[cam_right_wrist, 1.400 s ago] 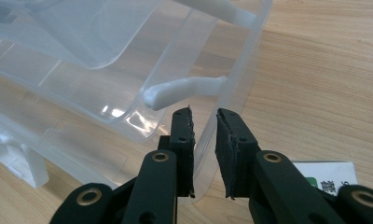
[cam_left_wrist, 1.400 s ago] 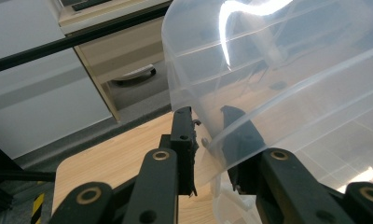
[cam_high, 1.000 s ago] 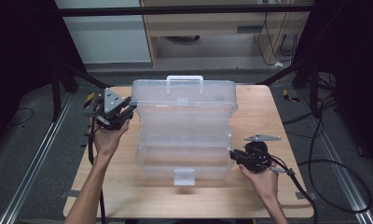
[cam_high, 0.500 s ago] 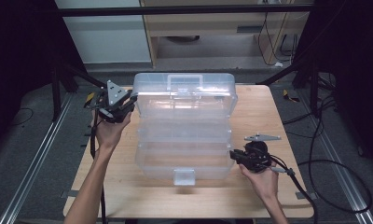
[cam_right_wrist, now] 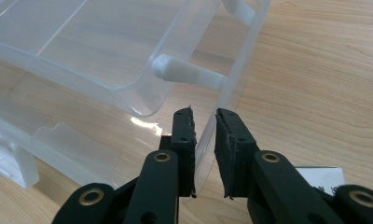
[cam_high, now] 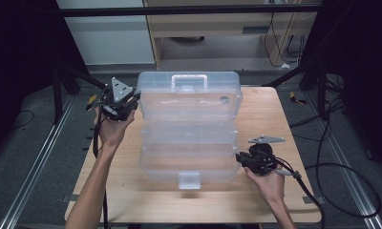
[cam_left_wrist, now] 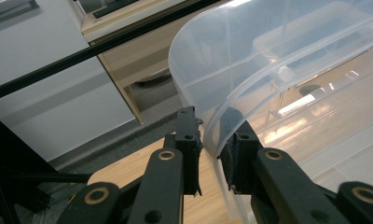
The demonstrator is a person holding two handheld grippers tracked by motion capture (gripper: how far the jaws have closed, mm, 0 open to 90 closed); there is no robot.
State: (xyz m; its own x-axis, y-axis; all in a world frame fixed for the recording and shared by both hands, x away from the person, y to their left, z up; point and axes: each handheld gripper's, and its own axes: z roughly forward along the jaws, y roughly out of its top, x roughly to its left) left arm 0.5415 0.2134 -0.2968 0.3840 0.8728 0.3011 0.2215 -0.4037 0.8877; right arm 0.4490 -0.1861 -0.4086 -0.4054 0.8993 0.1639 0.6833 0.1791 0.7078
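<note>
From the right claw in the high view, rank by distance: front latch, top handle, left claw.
1. Front latch, on the box's near edge, left of the right claw.
2. Top handle, on the box's far edge.
3. Left claw, at the box's far left corner.

We see the storage box (cam_high: 189, 129) mid-desk (cam_high: 275, 119), lid (cam_high: 189, 93) at far end; left hand-held gripper (cam_high: 132, 102) at lid's left corner, right hand-held gripper (cam_high: 240, 160) at box's near-right wall.
</note>
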